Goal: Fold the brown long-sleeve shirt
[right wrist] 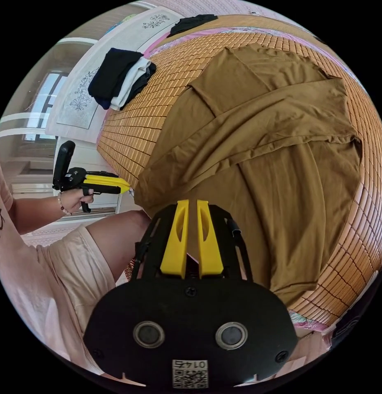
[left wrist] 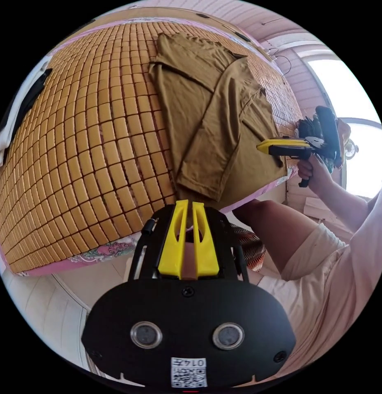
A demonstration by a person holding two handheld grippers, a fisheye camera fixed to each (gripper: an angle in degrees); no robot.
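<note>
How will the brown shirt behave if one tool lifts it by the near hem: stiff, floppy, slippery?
Likely floppy: the brown shirt lies in soft creases with a sleeve folded across it, so a one-corner lift should drape and undo folds. Probably light, as the thin fabric lies flat on the bamboo mat. The mat's smooth tiles may let it slide when pushed.

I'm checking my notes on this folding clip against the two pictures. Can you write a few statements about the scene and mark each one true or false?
1. The brown shirt lies on a bamboo mat. True.
2. The left gripper clamps the shirt's hem. False: its jaws are nearly together with no cloth between them.
3. One sleeve is folded across the shirt's body. True.
4. The right gripper is wide open. False: its jaws are nearly closed.
5. Dark and white clothes lie stacked near the mat's edge. True.
</note>
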